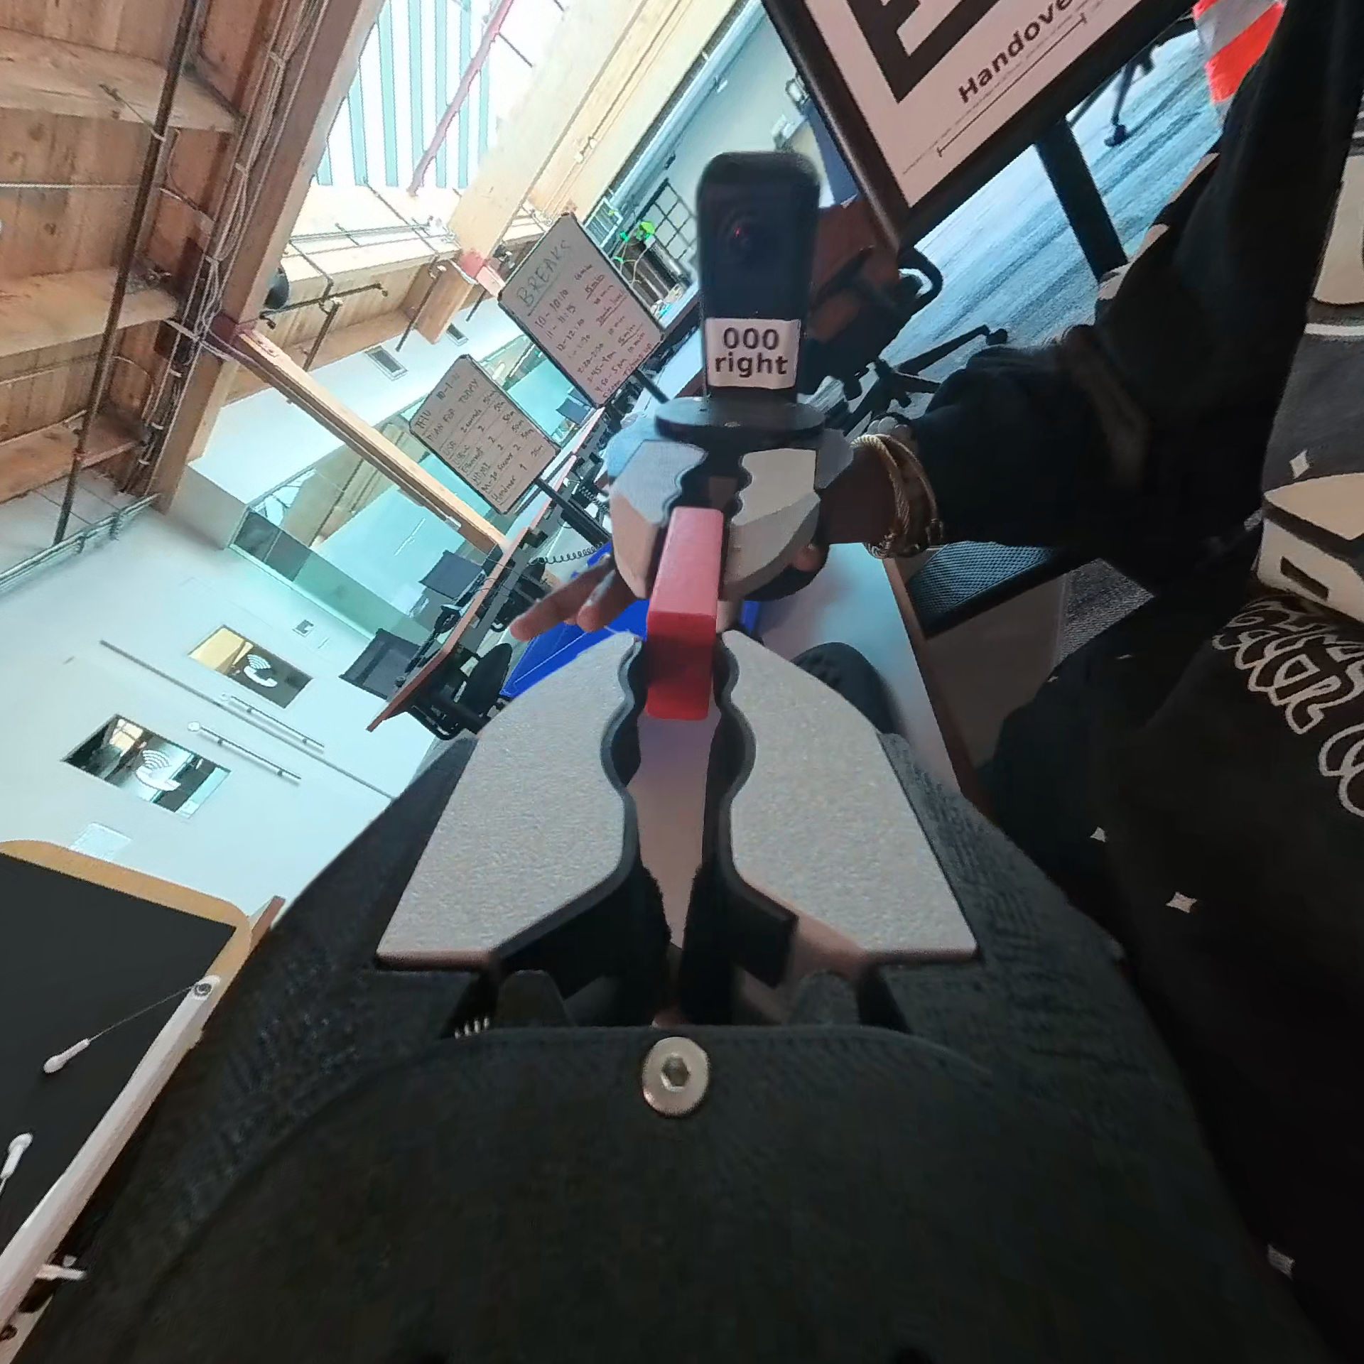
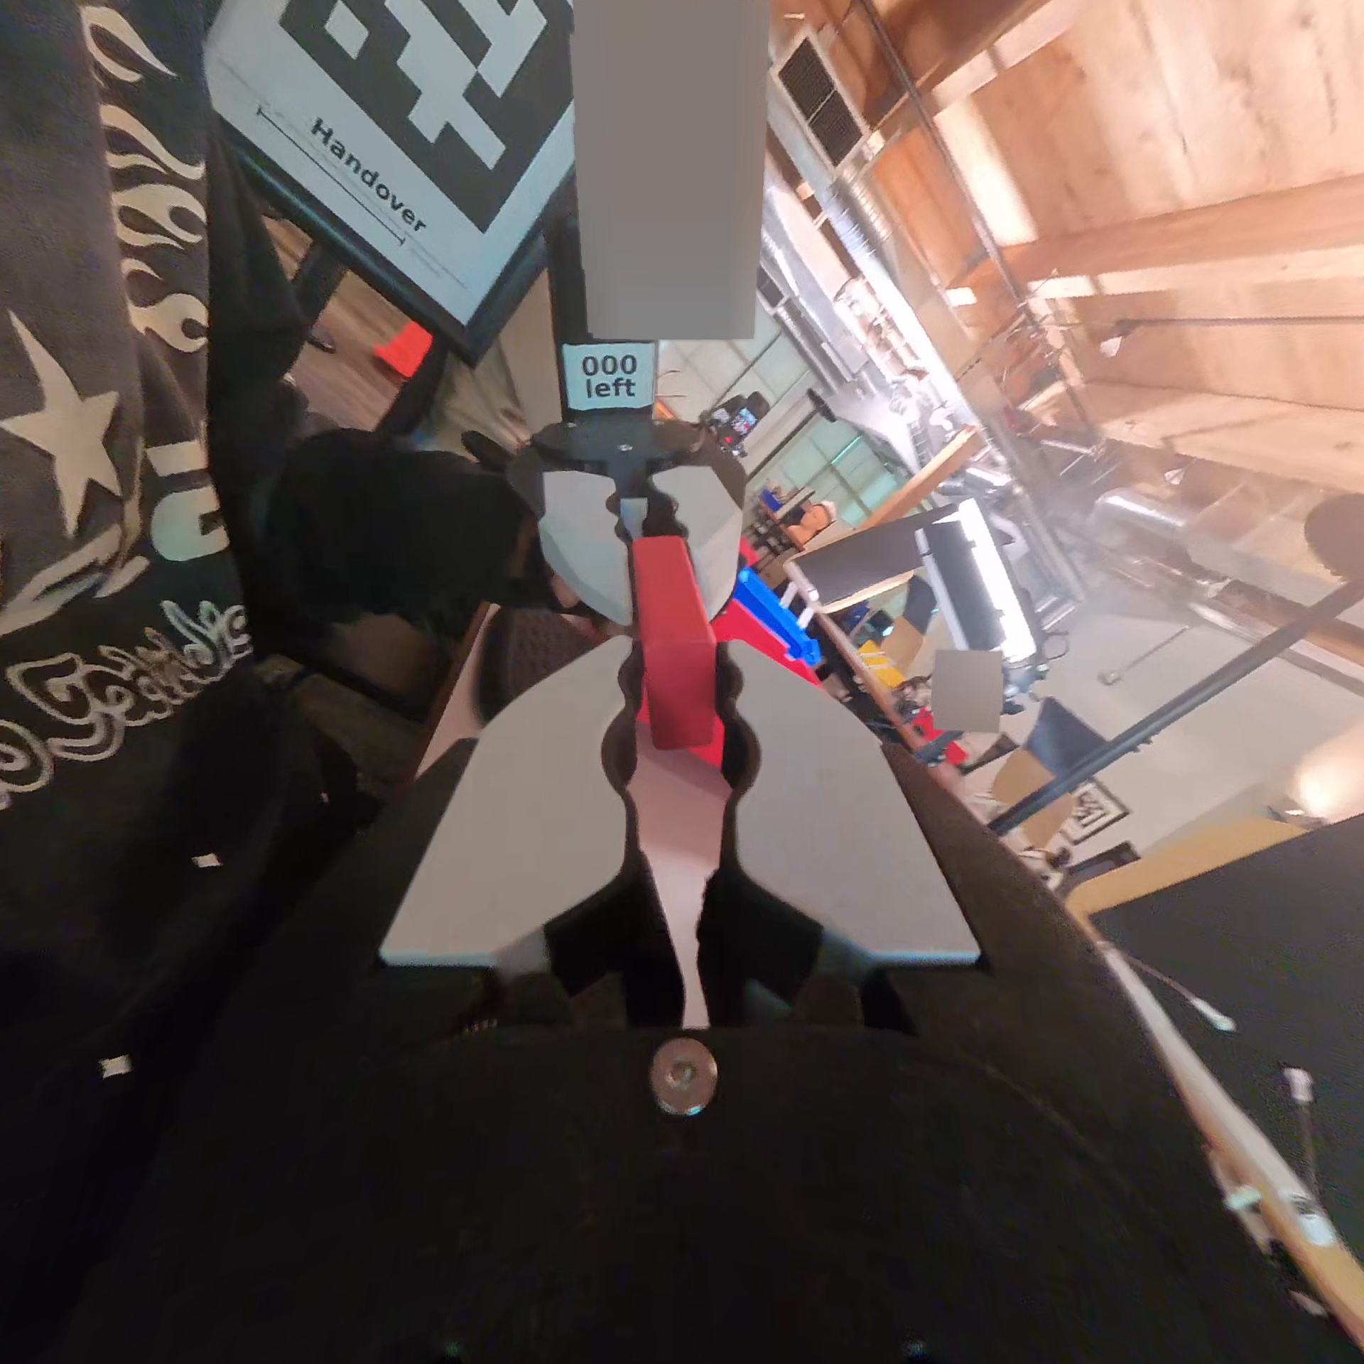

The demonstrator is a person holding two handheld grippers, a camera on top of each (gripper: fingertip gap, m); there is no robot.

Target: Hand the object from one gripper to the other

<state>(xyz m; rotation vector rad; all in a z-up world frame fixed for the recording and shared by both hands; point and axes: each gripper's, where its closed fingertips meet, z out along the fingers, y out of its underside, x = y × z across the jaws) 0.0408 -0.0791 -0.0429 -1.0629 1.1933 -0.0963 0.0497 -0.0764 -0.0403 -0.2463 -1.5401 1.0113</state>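
Between the two grippers, held up in the air, we see the red block (image 1: 683, 627), a long rectangular bar bridging them tip to tip. From the left wrist view, the left gripper (image 1: 680, 668) has its grey fingers (image 1: 539, 797) closed in on the near end of the block, both inner edges touching its sides. Farther off, the right gripper (image 1: 712, 517) faces us head-on and pinches the far end of the same block between its own fingers. A black camera (image 1: 756, 243) with a white label stands on top of that right gripper. A hand (image 1: 576, 601) with spread fingers shows just behind it, plus a wrist with gold bangles (image 1: 900, 494) and a black sleeve.

From the right wrist view we get the mirror case: the right gripper (image 2: 679, 675) is clamped on the near end of the red block (image 2: 675, 649), and the left gripper (image 2: 641, 550) grips the far end, its handle wrapped in a black-sleeved hand (image 2: 398, 531). So both grippers are tight on the block at once.

Background, quick: whiteboards (image 1: 583, 306) on stands, a wooden ceiling (image 2: 1107, 184), a framed black-and-white marker board (image 2: 413, 125), and a black-topped table (image 1: 88, 982) at the lower left of the left wrist view.
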